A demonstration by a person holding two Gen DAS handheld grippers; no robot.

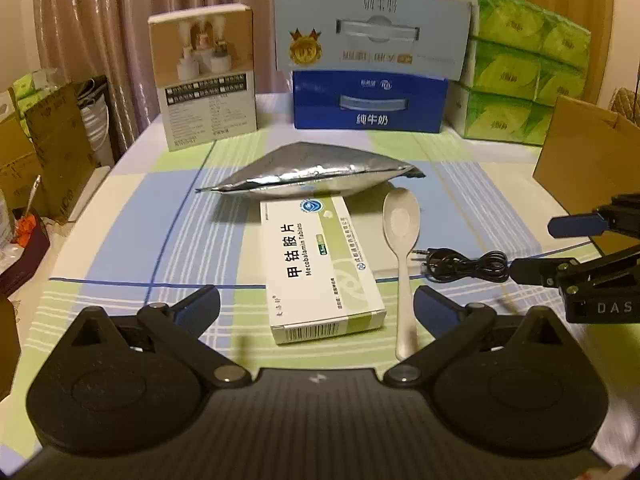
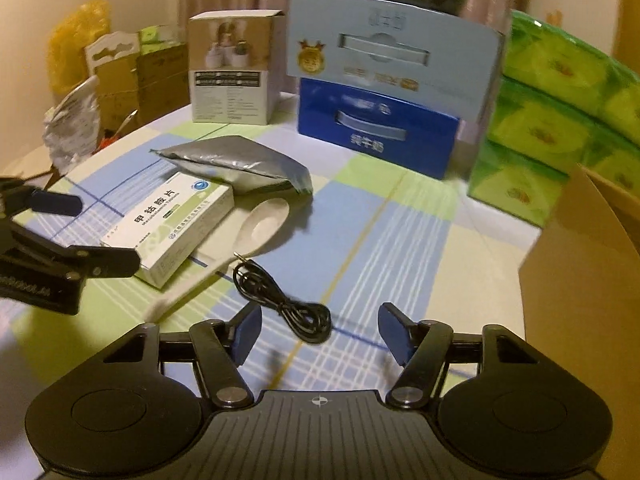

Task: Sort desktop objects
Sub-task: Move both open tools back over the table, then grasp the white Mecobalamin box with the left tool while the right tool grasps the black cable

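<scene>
Checked tablecloth (image 1: 132,216) fills both my views. Sorting looks unstarted: nothing lifted. Left gripper (image 1: 316,304) is spread wide and empty, medicine box (image 1: 320,264) lying between its fingers, white spoon (image 1: 402,240) just right. Right gripper (image 2: 318,332) is parted, gripping nothing, black cable (image 2: 288,304) just ahead between its fingers. Beyond: foil pouch (image 1: 312,172), then milk cartons (image 1: 370,100), tissue packs (image 1: 520,76), curtain (image 1: 100,20). Cardboard box (image 2: 580,272) sits right.
</scene>
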